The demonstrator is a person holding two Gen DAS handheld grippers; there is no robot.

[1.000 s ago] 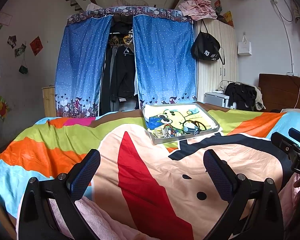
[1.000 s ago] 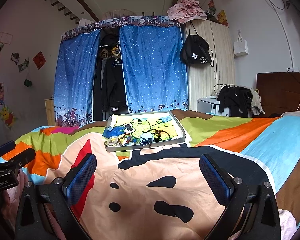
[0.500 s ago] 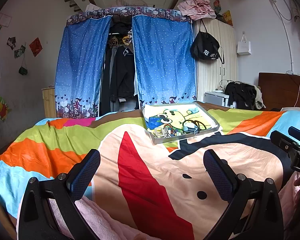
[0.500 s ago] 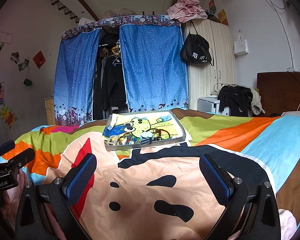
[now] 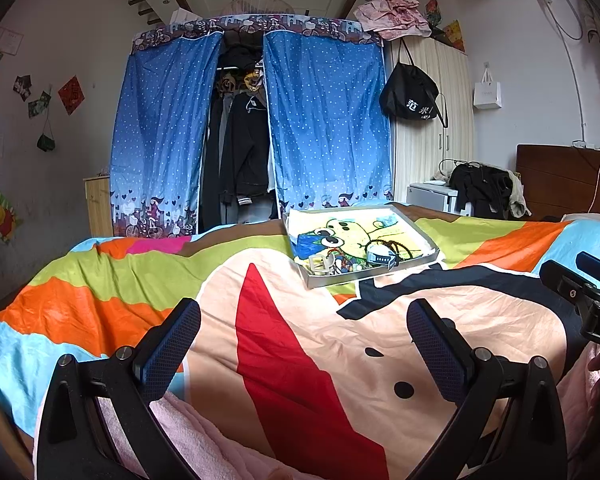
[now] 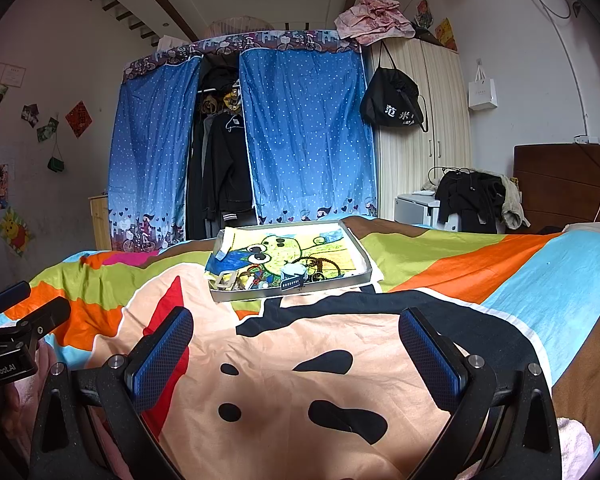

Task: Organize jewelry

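Nearest, the left gripper (image 5: 304,346) has its fingers (image 5: 172,344) spread wide and released, holding nothing, hovering over the bedspread (image 5: 300,360) with its big cartoon print. The right gripper (image 6: 296,350) is likewise wide open and empty, its blue-padded fingers (image 6: 432,354) above the same cover. In the right wrist view, the other tool's body at the far left edge reads "GenRobot.AI". Well ahead of both sets of fingers, roughly centred between them, a shallow tray (image 5: 360,240) (image 6: 292,256) lies on the bed, lined with a cartoon drawing; the jewelry (image 5: 352,260) (image 6: 276,274) is heaped along its near edge, beads and small pieces tangled together. Farther off hang blue dotted curtains (image 5: 324,120) and a black bag (image 6: 392,104) with white characters.
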